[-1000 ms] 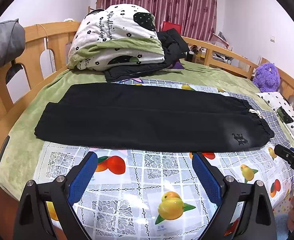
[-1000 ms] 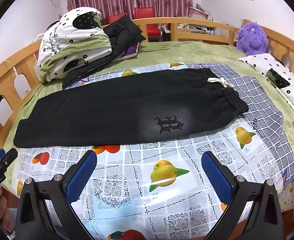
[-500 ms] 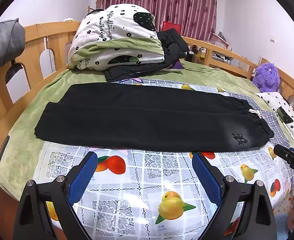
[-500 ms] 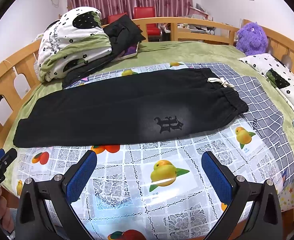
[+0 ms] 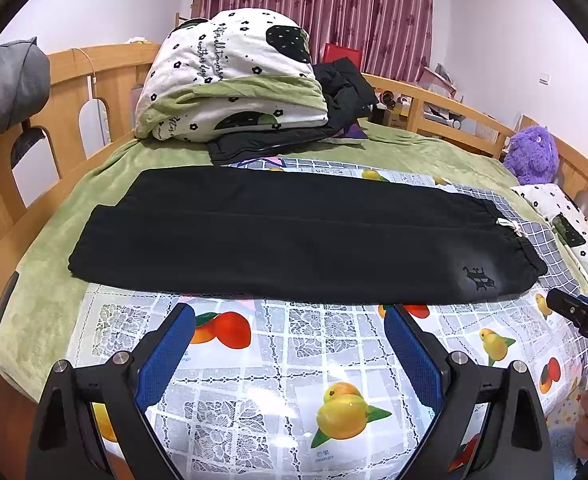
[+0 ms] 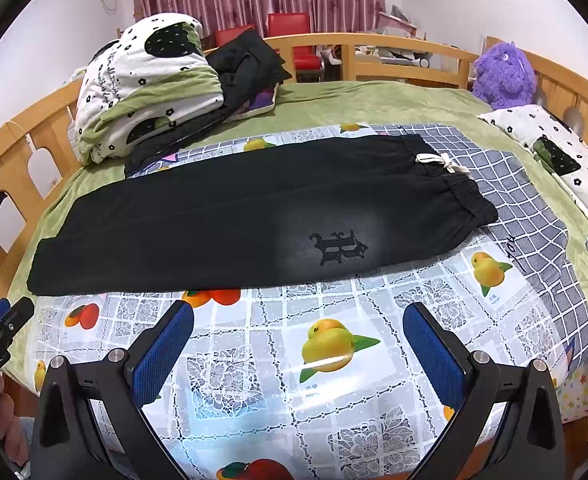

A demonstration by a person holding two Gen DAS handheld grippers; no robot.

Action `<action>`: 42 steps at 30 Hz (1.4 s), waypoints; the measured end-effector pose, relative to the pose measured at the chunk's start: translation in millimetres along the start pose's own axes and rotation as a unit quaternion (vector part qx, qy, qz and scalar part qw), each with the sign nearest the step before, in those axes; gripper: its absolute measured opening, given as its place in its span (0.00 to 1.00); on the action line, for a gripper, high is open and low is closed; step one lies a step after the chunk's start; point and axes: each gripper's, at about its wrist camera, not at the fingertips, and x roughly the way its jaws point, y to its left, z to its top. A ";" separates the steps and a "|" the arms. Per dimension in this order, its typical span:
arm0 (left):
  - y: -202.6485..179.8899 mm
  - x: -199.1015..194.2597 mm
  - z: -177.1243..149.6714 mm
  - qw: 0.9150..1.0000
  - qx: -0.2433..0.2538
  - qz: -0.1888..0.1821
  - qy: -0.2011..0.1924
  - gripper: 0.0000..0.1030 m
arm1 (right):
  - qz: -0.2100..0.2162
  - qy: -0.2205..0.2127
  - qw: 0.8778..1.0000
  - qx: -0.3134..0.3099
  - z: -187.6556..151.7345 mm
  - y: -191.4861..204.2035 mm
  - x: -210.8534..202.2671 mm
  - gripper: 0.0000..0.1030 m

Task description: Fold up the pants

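Black pants [image 5: 294, 236] lie flat across the bed, legs folded one on the other, hems at the left and waistband with a white drawstring [image 6: 443, 162] at the right. A dark logo [image 6: 337, 246] shows near the waist. My left gripper [image 5: 290, 320] is open and empty, hovering over the fruit-print cloth [image 5: 278, 360] just short of the pants' near edge. My right gripper [image 6: 297, 324] is open and empty too, short of the near edge below the logo. The pants also show in the right wrist view [image 6: 214, 220].
A folded floral quilt [image 5: 234, 76] and a dark jacket [image 5: 333, 96] are piled at the bed's back left. A purple plush toy [image 6: 501, 76] and a small pillow [image 6: 553, 152] lie at the right. Wooden rails [image 5: 94, 84] ring the bed.
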 end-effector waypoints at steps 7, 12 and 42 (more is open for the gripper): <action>0.0 0.0 0.0 1.000 0.000 0.000 0.000 0.93 | 0.001 0.002 1.000 0.004 0.1 -2.3 0.2 1.00; 0.0 0.1 -0.1 1.000 0.000 0.000 0.000 0.93 | 0.001 0.002 1.000 0.004 0.0 -2.6 0.1 1.00; -0.9 0.7 1.8 1.000 -0.004 -0.006 -0.001 0.93 | 0.006 -0.004 1.000 0.000 2.5 -0.9 -3.3 1.00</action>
